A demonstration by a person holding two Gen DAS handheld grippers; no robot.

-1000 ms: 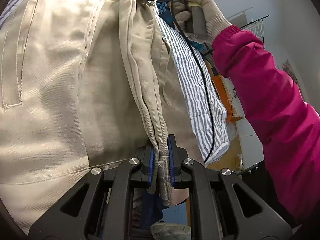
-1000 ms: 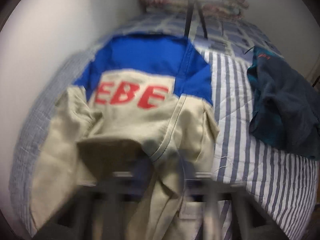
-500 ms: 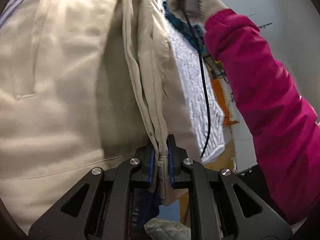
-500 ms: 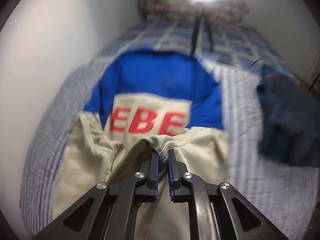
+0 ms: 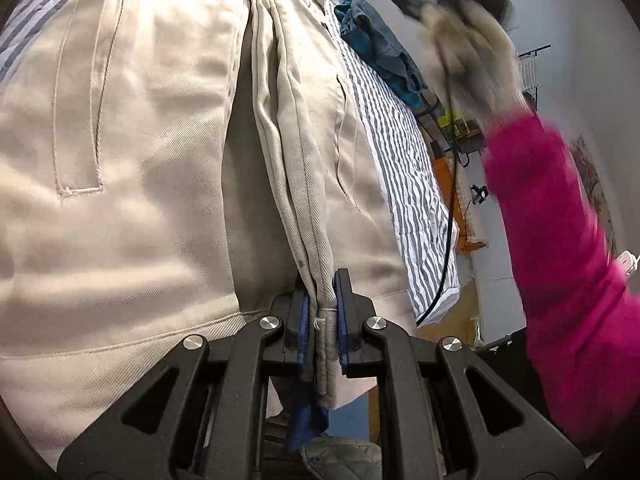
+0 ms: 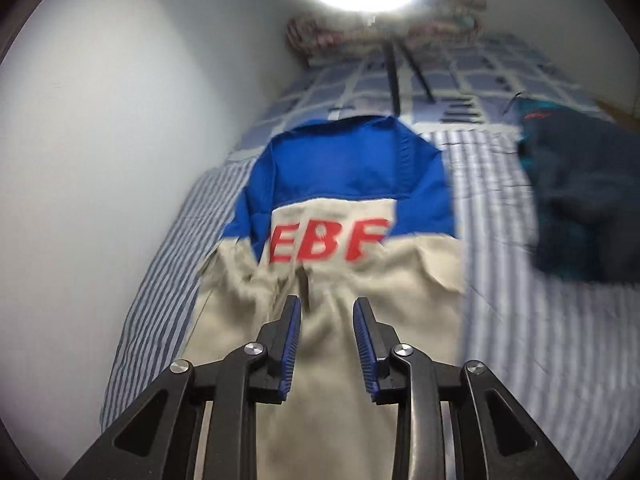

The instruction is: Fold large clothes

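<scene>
A large beige work jacket (image 6: 320, 320) with a blue yoke and red letters lies on the striped bed (image 6: 520, 320). In the left wrist view the beige jacket (image 5: 140, 160) fills the frame. My left gripper (image 5: 322, 312) is shut on a bunched hem edge of the jacket. My right gripper (image 6: 326, 312) is open and empty, just above the beige back panel. In the left wrist view the gloved right hand (image 5: 468, 52) is blurred, up at the right.
A dark teal garment (image 6: 580, 200) lies on the bed's right side; it also shows in the left wrist view (image 5: 380, 48). A white wall (image 6: 120, 140) runs along the bed's left. A patterned pillow (image 6: 360, 32) sits at the far end. Beyond the bed edge stands an orange object (image 5: 444, 184).
My right gripper has opened and let go of the jacket fold, and has drawn back. The fold now lies flatter on the jacket. My left gripper keeps its hold.
</scene>
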